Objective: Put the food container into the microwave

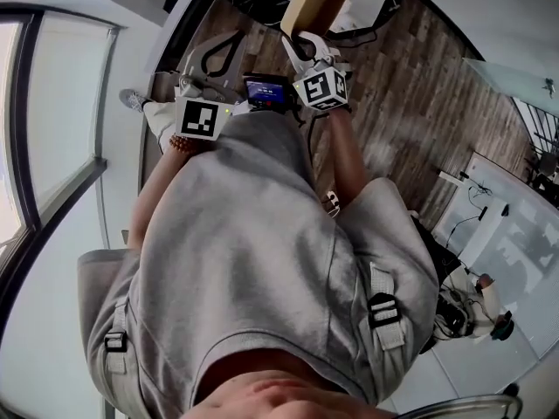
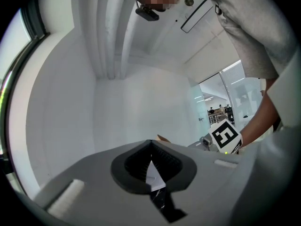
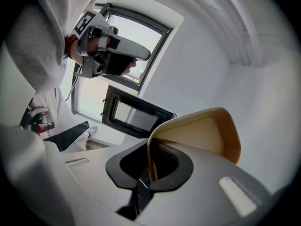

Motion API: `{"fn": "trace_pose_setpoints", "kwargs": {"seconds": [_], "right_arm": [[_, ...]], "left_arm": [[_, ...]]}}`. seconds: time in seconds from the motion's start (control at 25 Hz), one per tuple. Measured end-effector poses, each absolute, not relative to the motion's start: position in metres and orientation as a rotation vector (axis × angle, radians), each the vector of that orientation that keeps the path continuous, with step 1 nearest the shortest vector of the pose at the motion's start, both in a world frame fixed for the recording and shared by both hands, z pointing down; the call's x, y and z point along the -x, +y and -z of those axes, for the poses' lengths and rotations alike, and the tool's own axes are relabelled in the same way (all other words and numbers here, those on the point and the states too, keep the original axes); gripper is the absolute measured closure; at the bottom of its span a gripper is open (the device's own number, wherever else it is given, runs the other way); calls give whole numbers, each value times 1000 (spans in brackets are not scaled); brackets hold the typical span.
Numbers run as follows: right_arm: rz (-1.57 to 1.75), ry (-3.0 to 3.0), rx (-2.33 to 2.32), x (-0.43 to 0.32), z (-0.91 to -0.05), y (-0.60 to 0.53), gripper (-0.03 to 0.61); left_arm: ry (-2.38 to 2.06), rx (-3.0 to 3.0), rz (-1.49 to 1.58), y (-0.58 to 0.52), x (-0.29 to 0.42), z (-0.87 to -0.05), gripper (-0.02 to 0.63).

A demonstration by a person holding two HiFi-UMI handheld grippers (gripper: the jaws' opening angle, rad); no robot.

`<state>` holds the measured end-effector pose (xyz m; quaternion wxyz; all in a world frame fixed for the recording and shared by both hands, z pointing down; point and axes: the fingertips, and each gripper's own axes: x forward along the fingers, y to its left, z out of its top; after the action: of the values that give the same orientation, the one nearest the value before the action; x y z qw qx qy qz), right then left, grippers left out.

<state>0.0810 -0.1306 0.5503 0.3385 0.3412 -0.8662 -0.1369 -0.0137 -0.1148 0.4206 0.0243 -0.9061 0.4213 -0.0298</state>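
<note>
My right gripper [image 3: 151, 149] is shut on the rim of a tan food container [image 3: 202, 131], which stands out past the jaws, its open side facing the camera. In the head view the same container [image 1: 313, 5] sits at the top, above the right gripper [image 1: 301, 49]. A dark microwave [image 3: 136, 117] with a glass panel lies beyond the container, to its left, against a white wall. Beside the right gripper is my left gripper [image 1: 229, 42]. Its jaws are together with nothing between them, and it [image 2: 150, 147] faces a bare white wall.
The person's grey shirt [image 1: 253, 260] fills the middle of the head view. Wooden floor [image 1: 410, 103] lies beneath, with a white desk [image 1: 502, 225] at the right and a window frame [image 1: 35, 147] at the left. A shoe [image 1: 133, 100] shows near the left gripper.
</note>
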Motion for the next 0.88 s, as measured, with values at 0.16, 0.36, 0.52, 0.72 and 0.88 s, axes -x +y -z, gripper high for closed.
{"fn": "trace_pose_setpoints", "kwargs": {"seconds": [0.16, 0.36, 0.52, 0.72, 0.88], "right_arm": [[389, -2269, -729, -69, -563, -129, 554], [390, -2287, -582, -57, -580, -130, 554], [341, -2295, -486, -53, -597, -133, 554], [292, -2280, -322, -46, -623, -130, 554], [189, -2301, -272, -44, -639, -133, 555]], "left_arm": [[1323, 2798, 106, -116, 14, -423, 615], [1308, 2790, 126, -116, 13, -424, 615], [1280, 2784, 145, -118, 9, -424, 616], [1268, 2782, 153, -122, 5, -426, 615], [1263, 2775, 154, -123, 5, -426, 615]]}}
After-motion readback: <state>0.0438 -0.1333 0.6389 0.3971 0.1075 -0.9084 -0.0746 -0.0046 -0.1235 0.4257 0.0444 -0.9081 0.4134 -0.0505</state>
